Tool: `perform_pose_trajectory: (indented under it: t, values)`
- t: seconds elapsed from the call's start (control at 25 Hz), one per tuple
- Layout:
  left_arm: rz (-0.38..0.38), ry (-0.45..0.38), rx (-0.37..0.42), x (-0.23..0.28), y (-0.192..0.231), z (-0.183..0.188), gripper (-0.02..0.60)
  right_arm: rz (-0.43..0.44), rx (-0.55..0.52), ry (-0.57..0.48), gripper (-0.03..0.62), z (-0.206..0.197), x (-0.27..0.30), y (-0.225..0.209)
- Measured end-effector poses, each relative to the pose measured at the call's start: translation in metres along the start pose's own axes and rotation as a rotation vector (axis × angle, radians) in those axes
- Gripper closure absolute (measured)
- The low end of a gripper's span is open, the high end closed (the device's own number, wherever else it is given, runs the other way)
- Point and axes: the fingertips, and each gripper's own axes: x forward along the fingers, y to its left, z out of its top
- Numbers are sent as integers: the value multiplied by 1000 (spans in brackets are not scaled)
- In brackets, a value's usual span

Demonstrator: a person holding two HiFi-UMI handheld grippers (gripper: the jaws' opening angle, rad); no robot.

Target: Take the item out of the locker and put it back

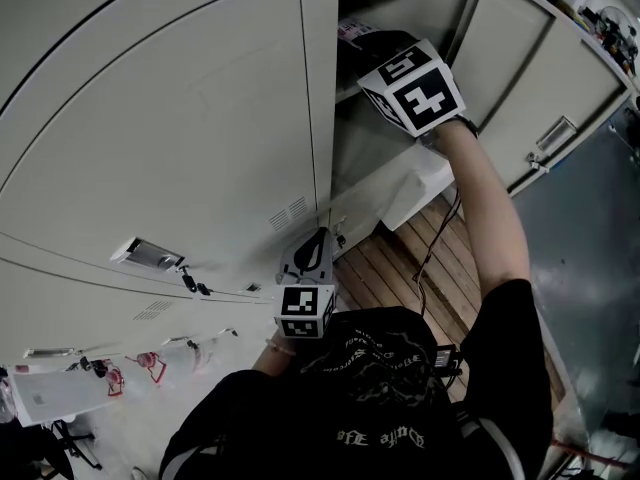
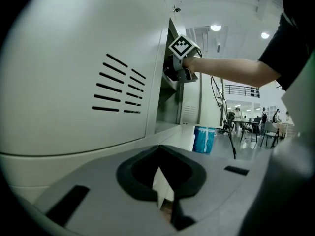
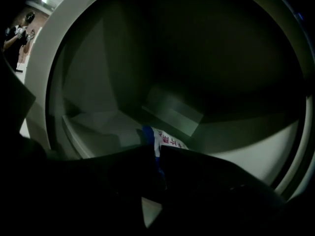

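Note:
My right gripper [image 1: 368, 40] reaches into the open locker compartment [image 1: 385, 138], its marker cube just outside the opening. In the right gripper view its dark jaws [image 3: 156, 151] are pinched on a white packet [image 3: 167, 139] with a blue edge and red print, held just above the locker's shelf [image 3: 98, 127]. A bit of the packet [image 1: 350, 30] shows past the gripper in the head view. My left gripper [image 1: 316, 238] hangs low beside the closed locker door [image 1: 170, 118], its jaws [image 2: 162, 181] together and holding nothing. The left gripper view also catches the right gripper [image 2: 173, 73] at the opening.
The locker's open door [image 1: 520, 78] swings out to the right of my right arm. A vented closed door [image 2: 98, 82] fills the left. Wooden floor boards [image 1: 400, 268] lie below. A blue bin [image 2: 204, 139] and distant people at tables stand far off.

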Motion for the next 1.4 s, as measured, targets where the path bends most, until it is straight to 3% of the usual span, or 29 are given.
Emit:
perform_pose_trajectory:
  t: [0.24, 0.64, 0.96, 1.16, 1.4]
  values:
    - [10, -2, -8, -2, -1, -2, 575, 15, 32, -7, 536, 2, 3, 2]
    - [24, 20, -16, -6, 2, -10, 575, 32, 108, -102, 348, 9, -5, 5]
    - [11, 16, 0, -5, -3, -7, 575, 10, 210, -202, 339, 6, -34, 2]
    - [0, 16, 9, -3, -8, -6, 575, -14, 217, -219, 341, -10, -52, 6]
    - [-18, 16, 19, -1, -18, -4, 575, -48, 296, -287, 342, -27, -85, 17]
